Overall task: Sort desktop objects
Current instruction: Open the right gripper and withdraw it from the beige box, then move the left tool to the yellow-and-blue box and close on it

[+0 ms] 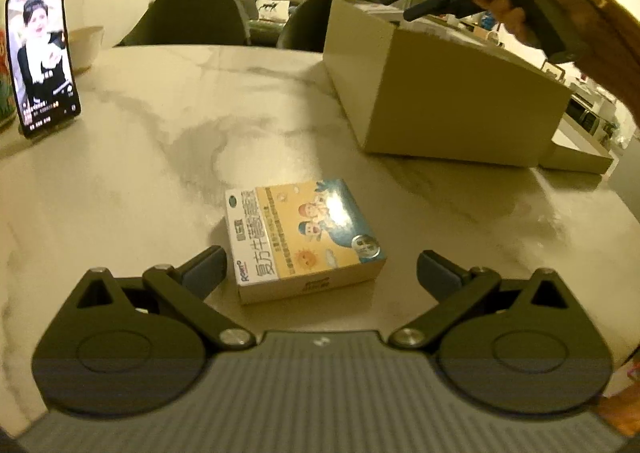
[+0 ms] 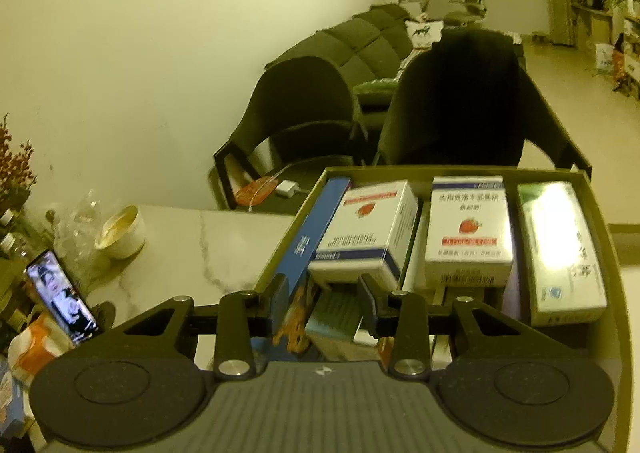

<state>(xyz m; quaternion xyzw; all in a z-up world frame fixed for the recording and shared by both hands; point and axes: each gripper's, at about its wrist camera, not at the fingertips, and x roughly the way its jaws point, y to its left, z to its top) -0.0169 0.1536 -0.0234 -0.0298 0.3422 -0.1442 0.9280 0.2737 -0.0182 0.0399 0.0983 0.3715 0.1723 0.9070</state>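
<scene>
medicine box [image 1: 304,237]: yellow, blue, cartoon print; table [image 1: 160,181]: white, grey-veined marble; carton [image 1: 440,93]: beige

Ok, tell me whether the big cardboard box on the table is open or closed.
Open. The cardboard box has no lid on top, and the right wrist view looks straight in at medicine boxes packed inside.

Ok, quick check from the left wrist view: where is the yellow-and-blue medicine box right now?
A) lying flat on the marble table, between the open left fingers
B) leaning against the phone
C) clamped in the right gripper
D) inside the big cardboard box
A: the medicine box lies flat on the marble table, just ahead of the left gripper, whose jaws stand wide apart and clear of it; the cardboard box sits farther back.
</scene>
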